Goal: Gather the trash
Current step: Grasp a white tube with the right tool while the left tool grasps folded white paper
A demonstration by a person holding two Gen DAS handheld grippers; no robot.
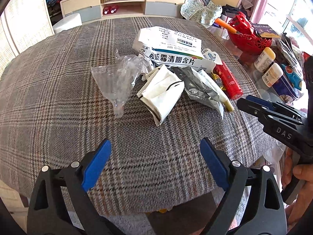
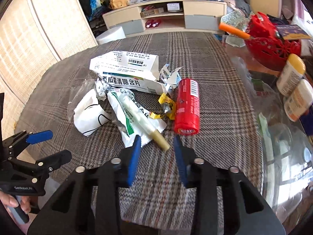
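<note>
Plaid-covered table (image 1: pixel 58 90), low shelf cabinet (image 1: pixel 125 2) behind.

trash pile (image 1: pixel 176 72) on plaid tablecloth (image 1: pixel 58 98), left gripper (image 1: pixel 154 164) fingers apart.

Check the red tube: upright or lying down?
Lying down. The red tube rests on its side on the plaid cloth, its cap end toward the camera, beside the yellow wrapper.

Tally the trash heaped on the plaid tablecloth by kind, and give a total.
White torn cardboard medicine boxes: 1
Red cylindrical plastic tubes: 1
Clear crumpled plastic bags: 1
White crumpled paper wrappers: 1
Silver foil pouches: 1
Yellow crumpled sweet wrappers: 1
Cream plastic-sleeved sticks: 1
Total: 7
</note>
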